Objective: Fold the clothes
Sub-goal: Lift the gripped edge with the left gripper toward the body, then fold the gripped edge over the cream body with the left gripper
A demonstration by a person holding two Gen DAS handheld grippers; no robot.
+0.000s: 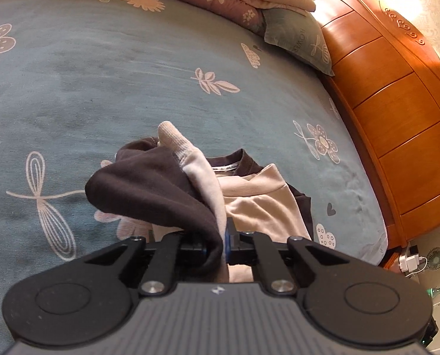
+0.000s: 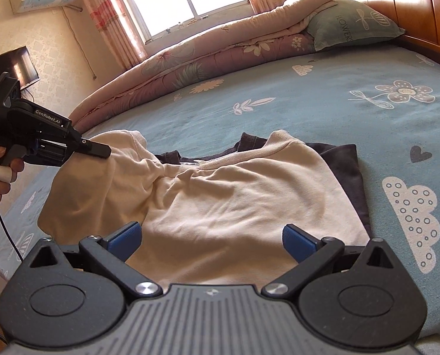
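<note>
- Bedsheet (image 2: 323, 112) lies bare and flat beyond and right of the sweatshirt (image 2: 234, 195)
- Rolled quilt (image 2: 190, 59) and pillow (image 2: 353, 23) block the far edge
- Wooden headboard (image 1: 391, 94) walls the pillow end

Cream-and-dark-brown sweatshirt (image 2: 234, 195) on teal bedsheet (image 2: 323, 112) printed with white-pink flowers, leaves, clouds; mauve floral quilt (image 2: 190, 65), teal pillow (image 2: 350, 23), orange-brown wooden headboard (image 1: 391, 112), black grippers with blue pads (image 2: 125, 236).
</note>
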